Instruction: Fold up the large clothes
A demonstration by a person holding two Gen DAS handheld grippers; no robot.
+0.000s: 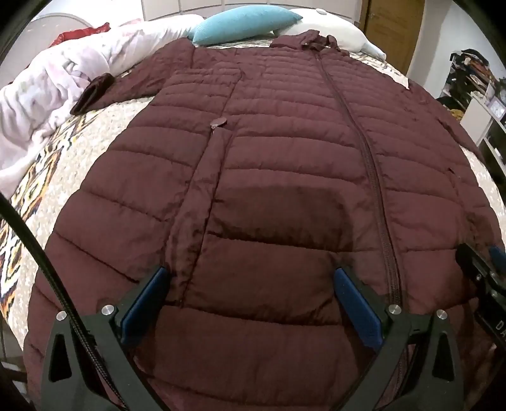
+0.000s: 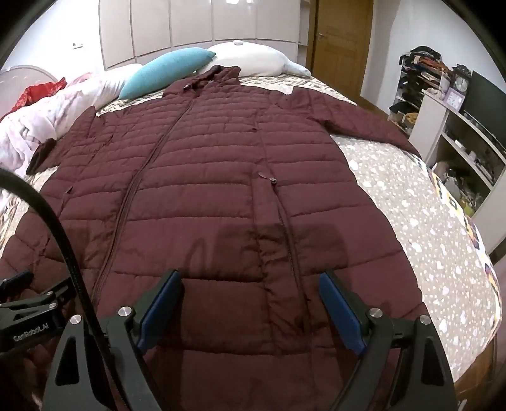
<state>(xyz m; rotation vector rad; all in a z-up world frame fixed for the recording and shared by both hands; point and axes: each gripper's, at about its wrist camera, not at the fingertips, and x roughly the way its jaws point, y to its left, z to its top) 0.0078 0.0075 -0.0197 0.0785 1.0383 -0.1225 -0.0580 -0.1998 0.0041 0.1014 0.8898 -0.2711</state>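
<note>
Both the left hand-held gripper [image 1: 249, 278] and the right hand-held gripper [image 2: 249, 281] hang with jaws spread wide, empty, over the hem of the maroon quilted coat [image 2: 205, 164]. The coat lies flat, zipped, sleeves spread, on the patterned bed [image 2: 411, 221]. Beyond its collar rest a teal pillow [image 2: 167, 71] and a white duvet [image 1: 47, 91].

I see the coat [image 1: 284, 164] lying flat along the bed [image 2: 411, 215], front up, hood end far from me by the pillow [image 1: 243, 22]. A crumpled blanket [image 1: 47, 95] lies left of it, with one sleeve [image 1: 95, 91] reaching toward it. My left gripper [image 1: 249, 278] and right gripper [image 2: 249, 284] hang side by side above the near hem. Shelves [image 2: 458, 142] stand right of the bed.
</note>
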